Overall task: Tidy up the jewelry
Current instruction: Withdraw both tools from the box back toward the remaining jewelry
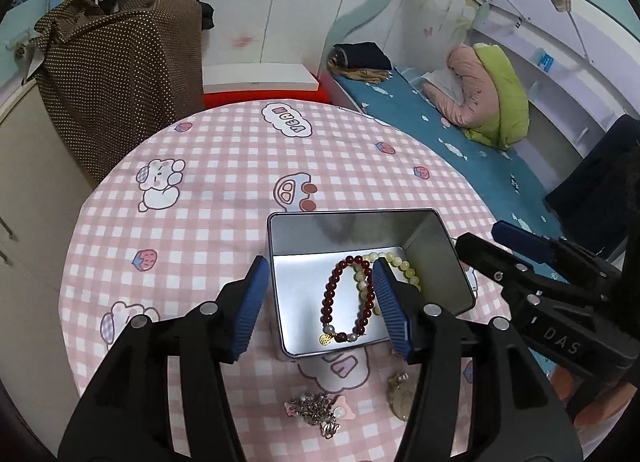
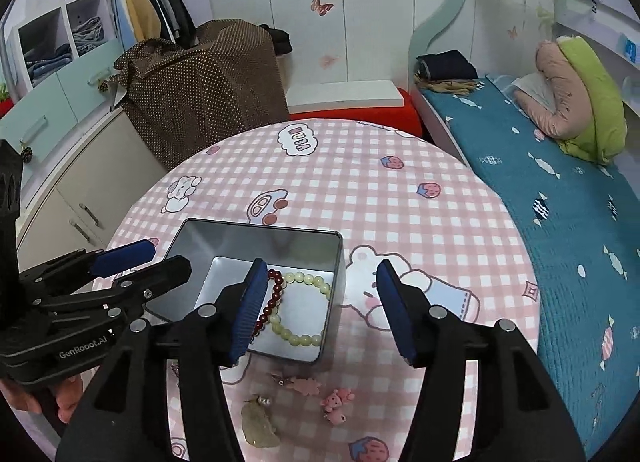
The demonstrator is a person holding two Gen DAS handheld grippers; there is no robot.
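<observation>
Right now, largest thing first:
Table: round, under a pink checked cloth with cartoon prints; everything you are sorting sits on it.
Tin box: silver, rectangular, lid off, standing near your edge of the table.
Your left gripper: jaws apart, gripping nothing; one blue pad outside the tin's left wall, the other above its inside.
Your right gripper: jaws apart, empty, poised over the tin's right wall.
Dark red bead bracelet: lying on the tin floor.
Pale yellow-green bead bracelet: in the tin, touching the red one.
Loose pieces: a silver chain, a pale stone pendant and a pink charm lie on the cloth, just outside the tin's near wall.
</observation>
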